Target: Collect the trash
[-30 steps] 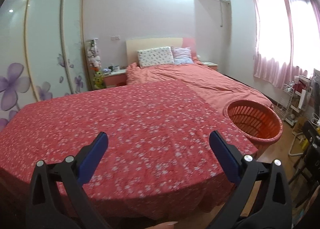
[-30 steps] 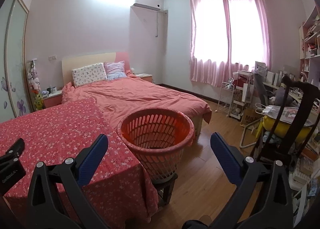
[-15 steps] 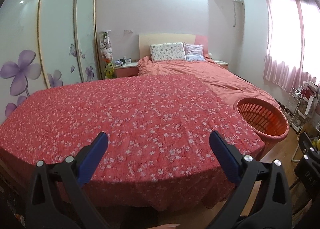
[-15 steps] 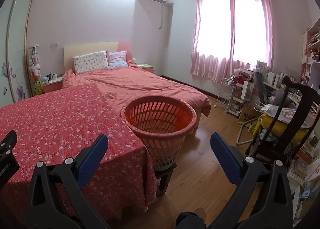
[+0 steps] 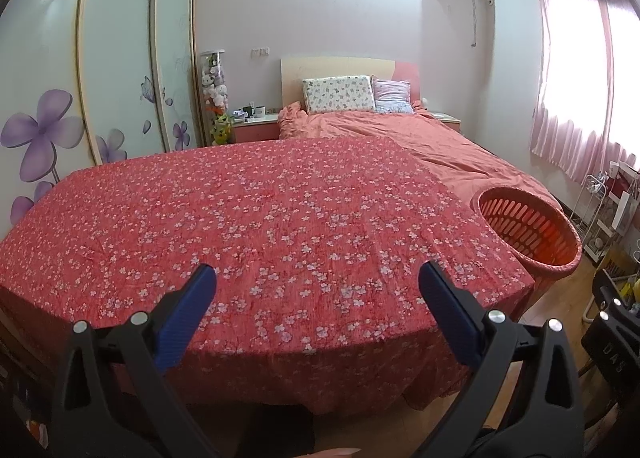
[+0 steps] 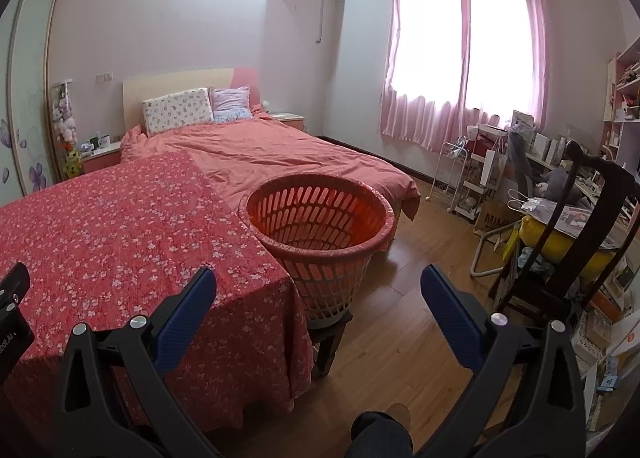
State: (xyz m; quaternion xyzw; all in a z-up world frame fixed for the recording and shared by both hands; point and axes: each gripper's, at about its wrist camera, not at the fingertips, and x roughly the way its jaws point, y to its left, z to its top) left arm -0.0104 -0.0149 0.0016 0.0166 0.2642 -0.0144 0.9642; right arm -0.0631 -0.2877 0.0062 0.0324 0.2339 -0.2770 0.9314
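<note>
Above a desk draped in a red floral cloth (image 5: 280, 217), the left gripper (image 5: 316, 286) is held with its jaws spread wide and nothing between them. The right gripper (image 6: 318, 290) is likewise held agape and empty, aimed at an orange slatted basket (image 6: 320, 225) set on a low stool (image 6: 328, 338) just beside the desk's right edge. No trash can be made out on the cloth.
</note>
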